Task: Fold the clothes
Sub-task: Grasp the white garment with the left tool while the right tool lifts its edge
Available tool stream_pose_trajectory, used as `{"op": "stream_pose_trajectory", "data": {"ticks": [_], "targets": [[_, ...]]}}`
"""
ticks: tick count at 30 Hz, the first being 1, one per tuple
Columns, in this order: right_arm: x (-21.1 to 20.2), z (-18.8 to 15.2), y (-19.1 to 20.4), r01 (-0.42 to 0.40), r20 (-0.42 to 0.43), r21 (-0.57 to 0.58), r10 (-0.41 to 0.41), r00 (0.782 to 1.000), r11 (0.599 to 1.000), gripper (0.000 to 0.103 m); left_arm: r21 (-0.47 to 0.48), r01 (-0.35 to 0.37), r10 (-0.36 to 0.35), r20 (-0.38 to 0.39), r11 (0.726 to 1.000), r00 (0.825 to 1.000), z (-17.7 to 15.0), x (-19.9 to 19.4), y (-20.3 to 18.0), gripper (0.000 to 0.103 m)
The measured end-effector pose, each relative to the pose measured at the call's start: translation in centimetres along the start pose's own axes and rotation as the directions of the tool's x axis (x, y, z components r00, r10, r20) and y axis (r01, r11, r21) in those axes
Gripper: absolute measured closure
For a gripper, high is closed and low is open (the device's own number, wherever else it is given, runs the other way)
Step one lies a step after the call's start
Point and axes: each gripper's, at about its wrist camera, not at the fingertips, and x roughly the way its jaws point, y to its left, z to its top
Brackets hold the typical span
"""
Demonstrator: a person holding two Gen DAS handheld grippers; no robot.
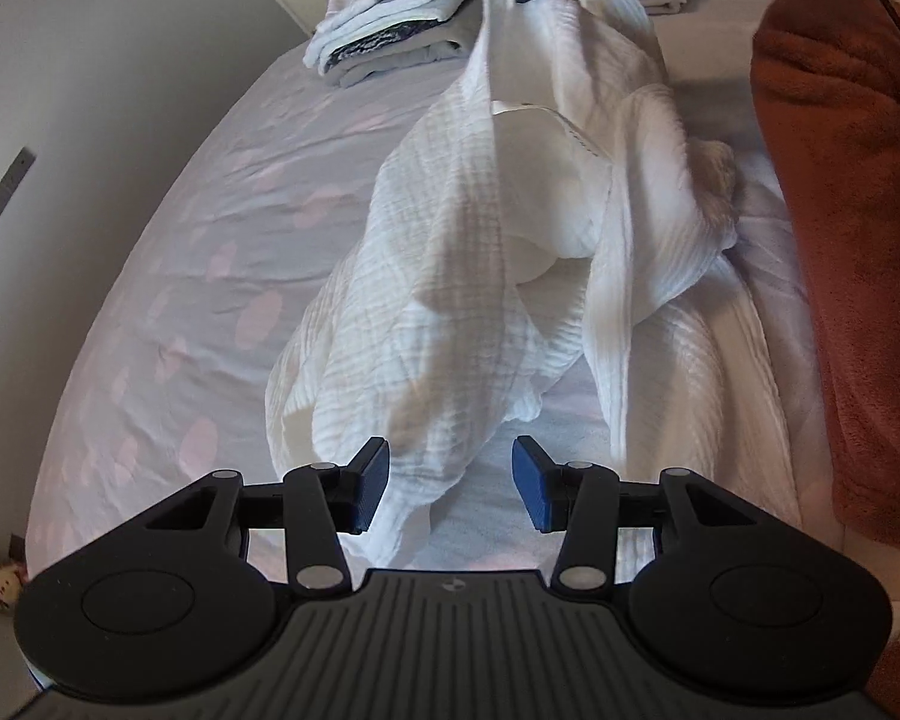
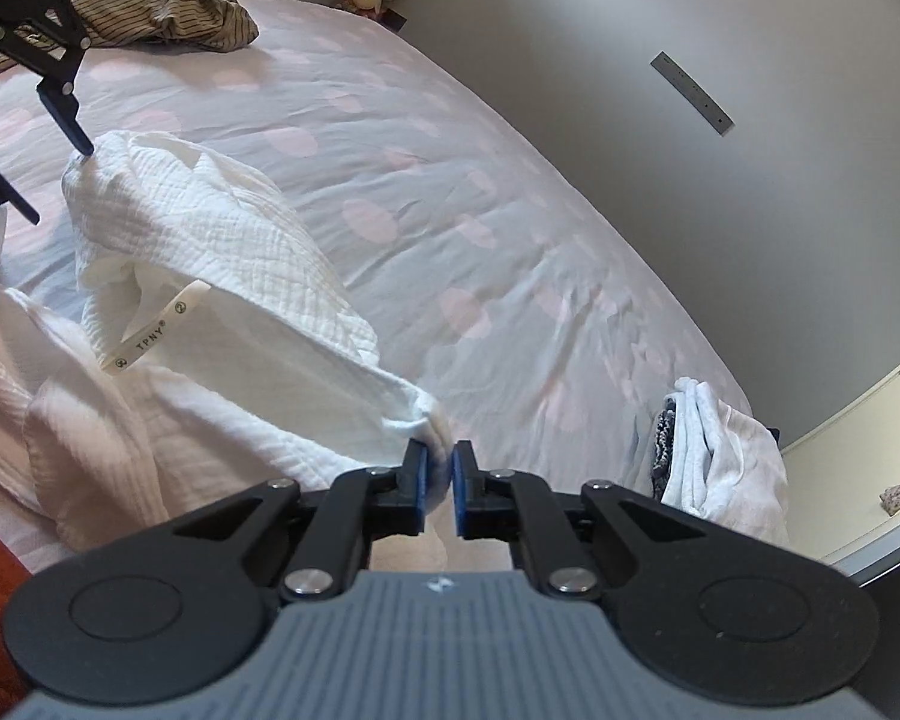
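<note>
- The right gripper (image 2: 439, 483) has its jaws closed on a bunched corner of the white crinkle-cotton garment (image 2: 222, 276), lifting that end off the bed (image 2: 450, 180).
- The left gripper (image 1: 450, 483) has its jaws spread wide with nothing between them; one blue pad (image 1: 373, 483) sits just beside a low fold of the cloth. Whether it touches I cannot tell.
- The garment stretches in a twisted ridge along the middle of the bed, its brand label (image 2: 150, 327) showing inside the neck.
- Judged step: spreading the garment out before the first fold; the left jaws need to close on the near edge so both ends can be pulled taut and laid flat.
- Folded laundry (image 1: 390, 18) is stacked near the bed's far edge in the left view; a rust blanket (image 1: 852, 240) lies along the right edge.
</note>
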Motion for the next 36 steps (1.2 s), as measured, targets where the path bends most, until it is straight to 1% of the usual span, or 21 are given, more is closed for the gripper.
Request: {"op": "stream_pose_trajectory", "data": {"ticks": [2, 3, 5, 8, 11, 12, 14, 15, 16, 18, 20, 22, 25, 28, 29, 33, 36], "targets": [[0.5, -0.1, -0.3, -0.003, 0.001, 0.011, 0.003, 1.000, 1.000, 0.093, 0.052, -0.025, 0.024, 0.015, 0.998, 1.000, 0.2, 0.1, -1.3, 0.059], [0.8, -0.2, -0.5, -0.005, 0.001, 0.016, 0.005, 1.000, 1.000, 0.093, 0.066, -0.023, 0.022, 0.014, 0.998, 1.000, 0.3, 0.3, -1.7, 0.059], [1.4, -0.2, -0.7, -0.008, 0.001, 0.027, 0.008, 1.000, 1.000, 0.093, 0.086, -0.027, 0.028, -0.003, 0.996, 1.000, 0.5, 1.0, -2.4, 0.059], [2.3, -0.5, -1.0, -0.016, -0.003, 0.048, 0.016, 1.000, 0.999, 0.093, 0.071, -0.082, 0.085, -0.040, 0.994, 0.996, 0.4, 2.4, -2.3, 0.059], [3.2, -0.8, -1.4, -0.027, -0.009, 0.081, 0.028, 1.000, 0.996, 0.093, 0.011, -0.113, 0.113, -0.053, 0.994, 0.992, 0.5, 3.4, -1.0, 0.060], [3.5, -0.9, -1.6, -0.032, -0.011, 0.099, 0.033, 0.999, 0.995, 0.093, -0.015, -0.117, 0.116, -0.050, 0.993, 0.992, 0.6, 3.6, -0.3, 0.062], [4.0, -1.2, -1.9, -0.041, -0.016, 0.136, 0.043, 0.999, 0.990, 0.093, -0.058, -0.104, 0.102, -0.045, 0.993, 0.994, 0.8, 4.1, 0.9, 0.070], [4.3, -1.4, -2.1, -0.045, -0.018, 0.154, 0.048, 0.999, 0.987, 0.093, -0.078, -0.091, 0.088, -0.045, 0.993, 0.995, 1.0, 4.3, 1.4, 0.081], [4.5, -1.6, -2.3, -0.048, -0.021, 0.172, 0.053, 0.998, 0.984, 0.093, -0.113, -0.063, 0.059, -0.040, 0.992, 0.997, 1.2, 4.3, 2.2, 0.090], [4.8, -2.0, -2.6, -0.054, -0.026, 0.204, 0.060, 0.998, 0.978, 0.093, -0.187, -0.011, 0.007, -0.022, 0.982, 1.000, 1.4, 4.0, 3.8, 0.095], [4.9, -2.4, -2.7, -0.061, -0.025, 0.232, 0.069, 0.997, 0.971, 0.093, -0.267, 0.032, -0.033, -0.001, 0.963, 0.999, 1.6, 3.2, 5.5, 0.096], [4.6, -2.7, -2.5, -0.068, -0.018, 0.248, 0.074, 0.997, 0.966, 0.093, -0.354, 0.069, -0.063, 0.029, 0.933, 0.998, 1.5, 1.7, 7.3, 0.098], [3.8, -2.3, -2.6, -0.072, 0.013, 0.262, 0.071, 0.997, 0.962, 0.093, -0.443, 0.099, -0.083, 0.057, 0.891, 0.995, 1.3, -0.5, 10.0, 0.099], [2.8, -1.9, -2.7, -0.078, 0.050, 0.279, 0.067, 0.997, 0.957, 0.093, -0.505, 0.115, -0.083, 0.086, 0.855, 0.993, 1.5, -2.7, 12.8, 0.099], [2.4, -1.6, -2.8, -0.079, 0.065, 0.285, 0.063, 0.996, 0.955, 0.093, -0.518, 0.118, -0.079, 0.096, 0.847, 0.992, 1.6, -3.7, 13.4, 0.099], [-0.5, 0.2, -3.1, -0.079, 0.147, 0.307, 0.034, 0.989, 0.948, 0.093, -0.564, 0.122, -0.062, 0.124, 0.817, 0.990, 1.3, -7.6, 14.9, 0.100], [-3.1, 1.7, -3.0, -0.076, 0.209, 0.301, 0.012, 0.978, 0.951, 0.093, -0.598, 0.112, -0.034, 0.140, 0.793, 0.990, 0.4, -10.6, 15.6, 0.100]]}}
